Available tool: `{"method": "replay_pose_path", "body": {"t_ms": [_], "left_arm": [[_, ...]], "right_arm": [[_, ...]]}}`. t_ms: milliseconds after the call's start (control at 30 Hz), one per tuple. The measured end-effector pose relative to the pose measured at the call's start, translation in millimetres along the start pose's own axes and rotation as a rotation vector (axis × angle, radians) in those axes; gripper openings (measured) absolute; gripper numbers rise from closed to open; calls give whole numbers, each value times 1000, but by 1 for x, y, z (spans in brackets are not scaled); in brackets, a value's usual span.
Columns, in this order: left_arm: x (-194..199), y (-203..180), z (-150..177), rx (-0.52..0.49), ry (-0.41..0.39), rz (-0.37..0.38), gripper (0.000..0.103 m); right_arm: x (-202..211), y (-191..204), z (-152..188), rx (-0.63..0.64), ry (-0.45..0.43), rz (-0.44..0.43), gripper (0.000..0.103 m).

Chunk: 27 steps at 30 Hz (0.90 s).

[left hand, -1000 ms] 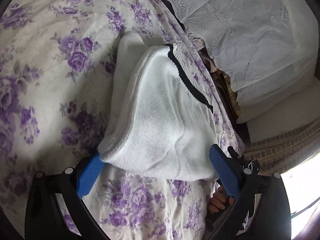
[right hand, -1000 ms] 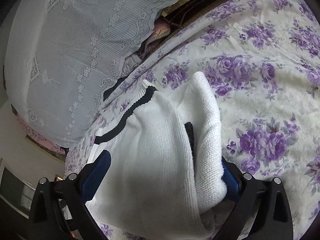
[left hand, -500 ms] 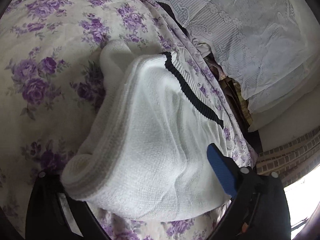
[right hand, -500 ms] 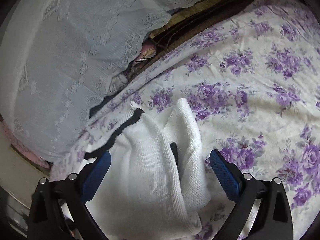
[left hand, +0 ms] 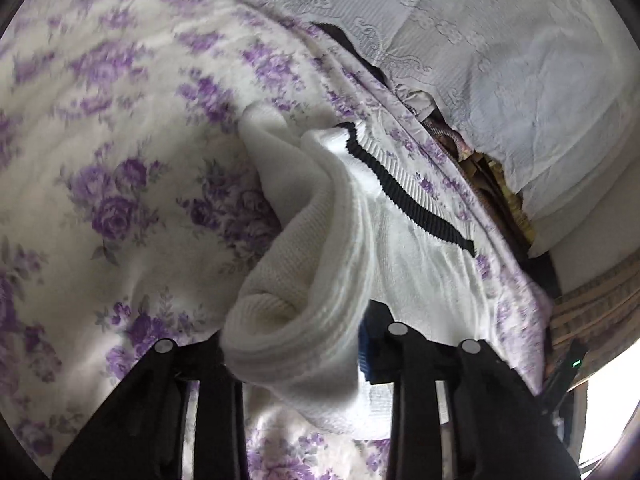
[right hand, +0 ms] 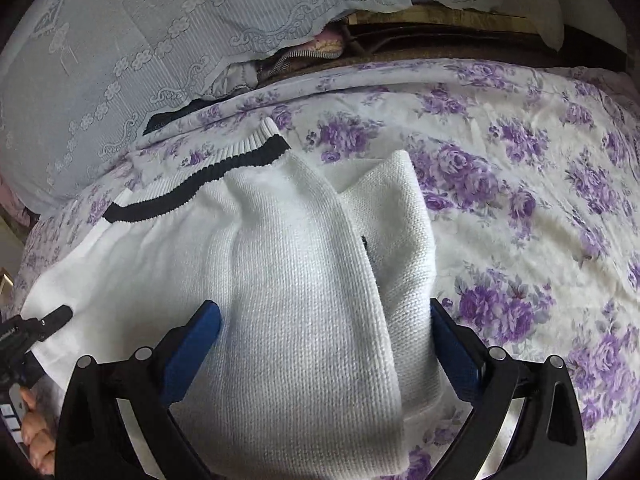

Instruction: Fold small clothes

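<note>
A small white knit sweater (right hand: 288, 264) with a black stripe at its ribbed hem (right hand: 208, 184) lies partly folded on the floral bedspread (right hand: 520, 184). In the left wrist view my left gripper (left hand: 296, 344) is shut on a bunched, rolled fold of the sweater (left hand: 304, 304) and lifts it; the fingers are mostly hidden by the cloth. In the right wrist view my right gripper (right hand: 324, 336) is open, its blue pads (right hand: 192, 340) straddling the folded sweater near its lower edge. The left gripper's tip (right hand: 48, 318) shows at the sweater's left edge.
A pale lace-patterned pillow (right hand: 160, 40) lies at the bed's head, also in the left wrist view (left hand: 500, 60). Dark wooden slats and bundled cloth (right hand: 400, 36) sit behind the bedspread. The bedspread (left hand: 120, 160) spreads wide to the left of the sweater.
My left gripper has closed on the sweater's folded edge and bunched it up. My right gripper stays open and has moved back in over the sweater.
</note>
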State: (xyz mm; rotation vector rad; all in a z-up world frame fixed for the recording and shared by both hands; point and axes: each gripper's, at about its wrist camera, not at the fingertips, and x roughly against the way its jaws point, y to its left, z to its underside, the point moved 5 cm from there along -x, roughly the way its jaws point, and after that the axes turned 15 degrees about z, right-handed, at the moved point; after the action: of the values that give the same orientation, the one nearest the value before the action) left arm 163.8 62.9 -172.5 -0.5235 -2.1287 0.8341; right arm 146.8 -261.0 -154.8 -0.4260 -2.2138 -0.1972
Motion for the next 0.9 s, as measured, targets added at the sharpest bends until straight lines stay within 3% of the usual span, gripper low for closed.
{"method": "replay_pose_path", "body": {"t_ms": [133,300,400,500,533,600,700,900], "left_arm": [[-2,-10,-1,-70,-5,-67,26],[-4,-2,-2,-52,-2,-60,27],[-8,-1,-1,-53,4,-74,29],[-10,0,-2,-50,9,-68,29],[-10,0,-2,-51,10,-66,29],[-10,0,-2,-57,9,-67,28],[-9,-4,-1,-84,7,-79,26],[-6,-30,-1,-212,-1,-162,22]], "right_arm": [[27,27,-10,40,-115,-3,100],[4,61,-8,277,-140,272,100],[10,57,-9,295,-169,278,100],[36,52,-16,323,-335,413,100],[44,54,-16,335,-379,418,100],[48,64,-13,369,-380,347,100],[13,78,2,467,-237,329,99],[20,56,-11,312,-194,205,100]]}}
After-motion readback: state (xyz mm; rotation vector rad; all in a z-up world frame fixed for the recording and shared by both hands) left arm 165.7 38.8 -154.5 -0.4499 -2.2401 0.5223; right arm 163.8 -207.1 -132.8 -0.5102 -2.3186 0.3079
